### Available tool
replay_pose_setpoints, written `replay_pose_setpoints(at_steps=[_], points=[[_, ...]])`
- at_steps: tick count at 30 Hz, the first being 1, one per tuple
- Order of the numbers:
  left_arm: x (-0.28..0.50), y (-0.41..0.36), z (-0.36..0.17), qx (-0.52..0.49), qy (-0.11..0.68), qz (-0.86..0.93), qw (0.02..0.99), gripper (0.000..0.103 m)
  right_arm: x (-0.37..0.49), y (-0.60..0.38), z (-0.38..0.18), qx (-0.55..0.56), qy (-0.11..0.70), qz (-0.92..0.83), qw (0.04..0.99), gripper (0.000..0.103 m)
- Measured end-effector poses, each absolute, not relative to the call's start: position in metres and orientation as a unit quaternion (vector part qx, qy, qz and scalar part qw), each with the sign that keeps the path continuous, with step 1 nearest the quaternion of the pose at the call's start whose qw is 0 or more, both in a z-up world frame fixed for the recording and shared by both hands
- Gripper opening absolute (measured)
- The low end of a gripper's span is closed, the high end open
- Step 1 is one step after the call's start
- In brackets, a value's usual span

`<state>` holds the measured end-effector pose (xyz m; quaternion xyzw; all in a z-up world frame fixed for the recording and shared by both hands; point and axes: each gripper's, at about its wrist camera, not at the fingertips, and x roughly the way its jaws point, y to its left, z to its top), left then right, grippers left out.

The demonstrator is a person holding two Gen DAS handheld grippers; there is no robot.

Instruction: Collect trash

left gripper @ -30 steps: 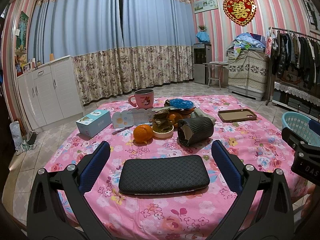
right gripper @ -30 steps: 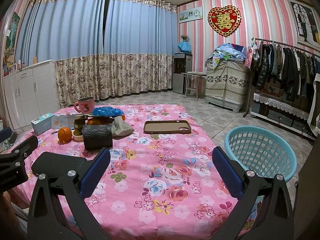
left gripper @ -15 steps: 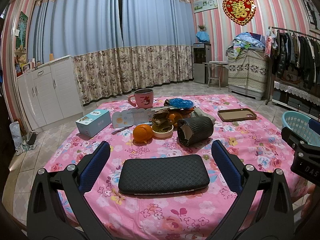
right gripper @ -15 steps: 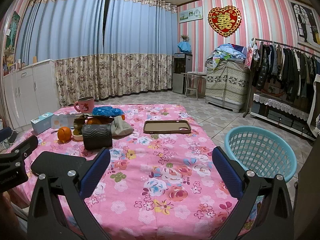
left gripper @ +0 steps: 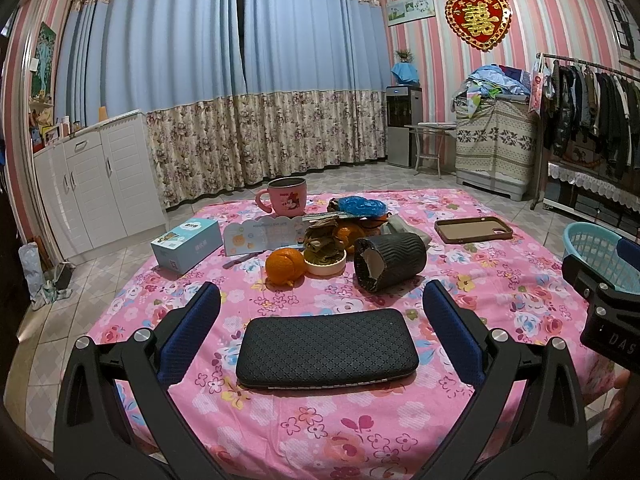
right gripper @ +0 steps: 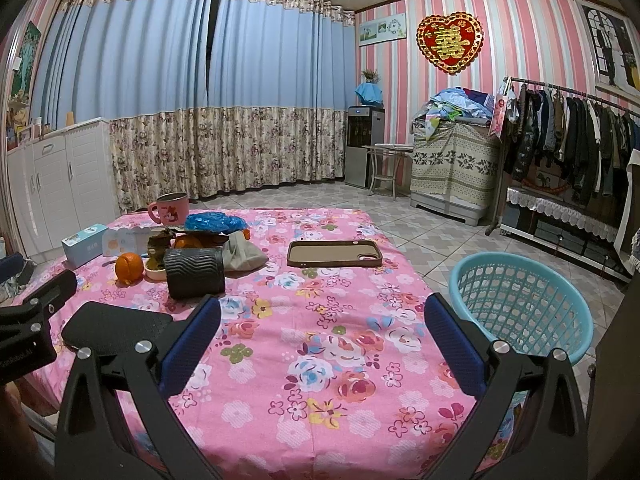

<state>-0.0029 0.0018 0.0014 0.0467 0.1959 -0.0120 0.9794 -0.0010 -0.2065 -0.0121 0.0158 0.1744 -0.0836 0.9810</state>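
Note:
A pink floral table holds a trash cluster: a black corrugated paper cup on its side, a small bowl of scraps, crumpled blue plastic, and a grey wrapper. My left gripper is open and empty, its fingers either side of a black case near the front edge. My right gripper is open and empty above the table's front right. A light blue basket stands on the floor to the right.
An orange, pink mug, blue box, card and brown phone case also lie on the table. White cabinets stand left, a clothes rack right.

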Motion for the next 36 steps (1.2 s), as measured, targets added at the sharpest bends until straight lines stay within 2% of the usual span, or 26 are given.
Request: replay_pose_setpoints(at_steps=[10,15,24,31,36], points=[[0.003,0.009,0.008,0.029,0.212,-0.013,0.977,0.098,0.004,-0.210,-0.015,0.020,0.180,-0.096,0.979,0.099],[0.019,0.010,0.023,0.029,0.203,-0.005,0.979,0.098,0.026,-0.220,-0.014,0.060,0.203,-0.069,0.975,0.099],[0.073,0.020,0.045,0.047,0.193,-0.025,0.980,0.098,0.072,-0.213,0.010,0.011,0.213,-0.077,0.974,0.099],[0.132,0.037,0.035,0.037,0.246,-0.023,0.968,0.098,0.104,-0.209,0.012,-0.004,0.233,-0.083,0.969,0.099],[0.159,0.048,0.002,0.028,0.305,-0.026,0.952,0.098,0.130,-0.205,0.008,-0.009,0.250,-0.091,0.964,0.099]])
